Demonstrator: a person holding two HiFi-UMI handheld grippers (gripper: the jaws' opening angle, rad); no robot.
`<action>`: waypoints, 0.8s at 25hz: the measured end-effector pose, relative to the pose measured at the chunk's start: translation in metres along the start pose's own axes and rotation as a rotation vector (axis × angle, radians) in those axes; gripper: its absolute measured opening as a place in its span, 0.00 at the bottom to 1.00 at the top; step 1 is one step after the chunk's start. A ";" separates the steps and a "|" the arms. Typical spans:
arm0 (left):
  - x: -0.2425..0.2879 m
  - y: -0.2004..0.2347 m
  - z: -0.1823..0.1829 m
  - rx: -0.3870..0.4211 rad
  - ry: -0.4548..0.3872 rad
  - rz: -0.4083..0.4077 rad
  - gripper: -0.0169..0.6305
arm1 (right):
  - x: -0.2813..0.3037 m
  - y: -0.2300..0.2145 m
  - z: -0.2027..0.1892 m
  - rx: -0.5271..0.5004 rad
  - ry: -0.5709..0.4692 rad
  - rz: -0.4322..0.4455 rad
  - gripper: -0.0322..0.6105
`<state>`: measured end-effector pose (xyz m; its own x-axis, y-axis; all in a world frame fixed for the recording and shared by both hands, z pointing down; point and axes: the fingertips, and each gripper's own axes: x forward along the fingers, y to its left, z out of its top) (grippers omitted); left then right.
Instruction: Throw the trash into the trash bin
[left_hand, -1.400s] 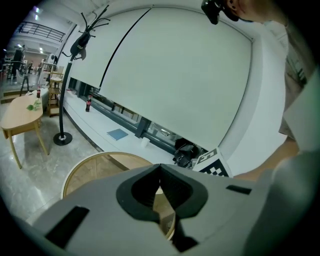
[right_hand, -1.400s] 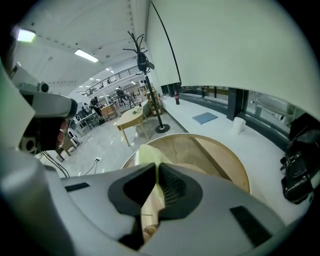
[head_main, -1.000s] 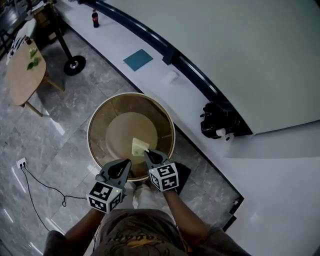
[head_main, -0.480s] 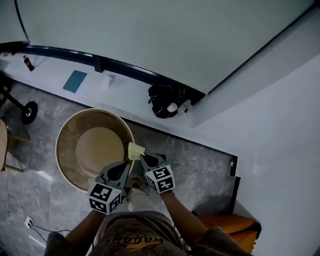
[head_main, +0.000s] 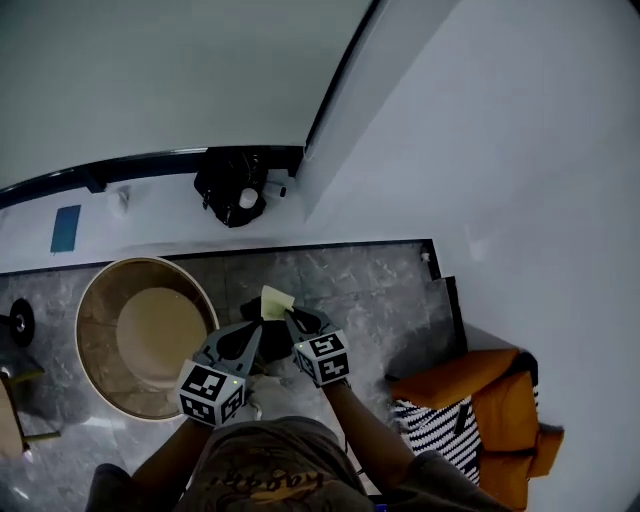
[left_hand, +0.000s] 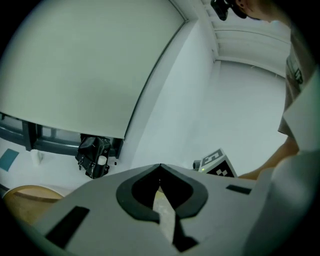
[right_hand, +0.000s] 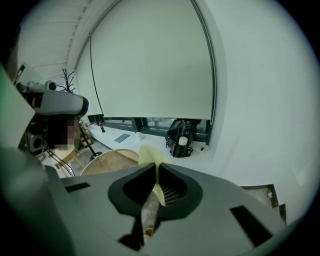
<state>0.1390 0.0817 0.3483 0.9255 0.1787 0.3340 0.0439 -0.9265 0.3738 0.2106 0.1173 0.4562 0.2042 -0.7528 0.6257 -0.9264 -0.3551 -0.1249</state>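
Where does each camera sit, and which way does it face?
Head view: on the person's head, facing down at the floor; shows both forearms, the left gripper, the right gripper holding paper, and the tub.
Left gripper view: on the left gripper, facing along its shut jaws toward the wall corner; the person's shirt shows at right.
Right gripper view: on the right gripper, facing along jaws shut on the paper toward the blind; the head camera shows at left.
Shared: all three show the bag.

Grey marble floor (head_main: 370, 290) (veined) bears a round wooden table (head_main: 150, 335).
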 end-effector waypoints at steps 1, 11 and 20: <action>0.004 -0.004 -0.001 0.004 0.009 -0.011 0.05 | -0.004 -0.005 -0.003 0.010 -0.001 -0.010 0.11; 0.025 -0.005 -0.045 -0.014 0.100 -0.024 0.05 | 0.004 -0.024 -0.054 0.079 0.027 -0.037 0.11; 0.047 0.042 -0.125 -0.030 0.176 0.036 0.05 | 0.060 -0.042 -0.135 0.107 0.098 -0.050 0.11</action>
<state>0.1375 0.0930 0.4877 0.8459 0.2028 0.4933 -0.0022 -0.9236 0.3834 0.2187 0.1617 0.6032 0.2121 -0.6771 0.7046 -0.8760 -0.4514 -0.1700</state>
